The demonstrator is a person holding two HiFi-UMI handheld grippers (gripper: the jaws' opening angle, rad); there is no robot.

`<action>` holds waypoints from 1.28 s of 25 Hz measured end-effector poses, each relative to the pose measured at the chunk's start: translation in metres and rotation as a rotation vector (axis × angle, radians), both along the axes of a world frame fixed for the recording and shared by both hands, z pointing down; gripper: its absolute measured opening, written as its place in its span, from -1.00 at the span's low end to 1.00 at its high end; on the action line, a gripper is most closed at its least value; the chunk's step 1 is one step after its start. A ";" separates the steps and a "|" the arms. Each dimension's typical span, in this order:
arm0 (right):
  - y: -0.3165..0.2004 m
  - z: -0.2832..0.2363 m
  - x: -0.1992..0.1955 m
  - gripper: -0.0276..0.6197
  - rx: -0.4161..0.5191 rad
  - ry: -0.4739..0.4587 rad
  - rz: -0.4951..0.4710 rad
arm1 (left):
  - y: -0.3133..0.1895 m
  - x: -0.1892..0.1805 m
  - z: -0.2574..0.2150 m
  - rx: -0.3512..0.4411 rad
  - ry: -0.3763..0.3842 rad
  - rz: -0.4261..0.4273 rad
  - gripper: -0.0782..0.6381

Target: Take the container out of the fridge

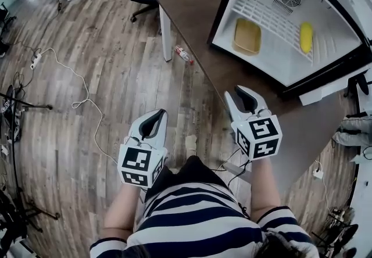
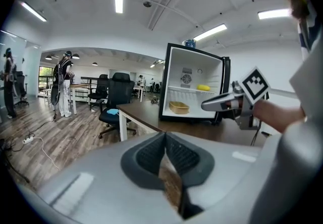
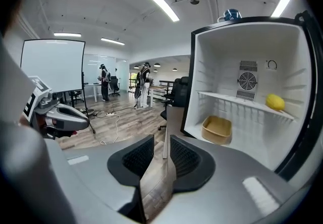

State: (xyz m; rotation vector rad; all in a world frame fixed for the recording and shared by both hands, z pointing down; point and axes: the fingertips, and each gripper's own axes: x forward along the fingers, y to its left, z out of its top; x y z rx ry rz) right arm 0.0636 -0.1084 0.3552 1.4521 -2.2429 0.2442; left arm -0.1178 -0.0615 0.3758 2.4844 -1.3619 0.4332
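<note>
Right gripper (image 3: 162, 140): jaws apart, a clear gap between the pads, nothing in it. It is held out in front of the body and aimed at the open fridge (image 3: 217, 66), well short of it. Left gripper (image 2: 164, 140): pad tips meet, nothing caught between them; it hangs low on the person's left, over the wood floor beside the table (image 1: 192, 13).

Container (image 3: 217, 129): a shallow tan tub on the fridge floor, in the lower compartment toward the left wall, directly under the wire shelf (image 3: 237, 102). It looks open-topped. Whether anything is inside I cannot tell from this angle. A small yellow object (image 3: 275, 101) sits on the shelf above, off to the right and apart from the tub. The fridge stands on the table with its front open to the person.

Judged stage: approach only, no contact made.

Risks from here:
- The shelf is close over the tub. Lifting before drawing it forward would knock the rim on the wire and could jolt the yellow object loose.
- A pinch on one thin side wall may let the tub tilt or slip as it clears the sill.
- If the jaws meet the rim end-on instead of straddling it, the light tub would be shoved toward the back wall.
- The left tool is closed and far off, so it offers no support if the tub tips.
</note>
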 end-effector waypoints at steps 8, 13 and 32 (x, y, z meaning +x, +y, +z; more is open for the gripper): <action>-0.068 0.002 0.036 -0.64 0.024 0.062 -0.004 | -0.057 0.038 0.006 -0.017 0.003 0.023 -0.78; -0.098 0.011 0.053 -0.64 0.020 0.086 -0.009 | -0.081 0.055 0.014 -0.036 0.002 0.037 -0.78; -0.187 0.054 0.109 -0.58 0.065 0.383 -0.121 | -0.155 0.107 0.041 -0.083 -0.039 0.080 -0.78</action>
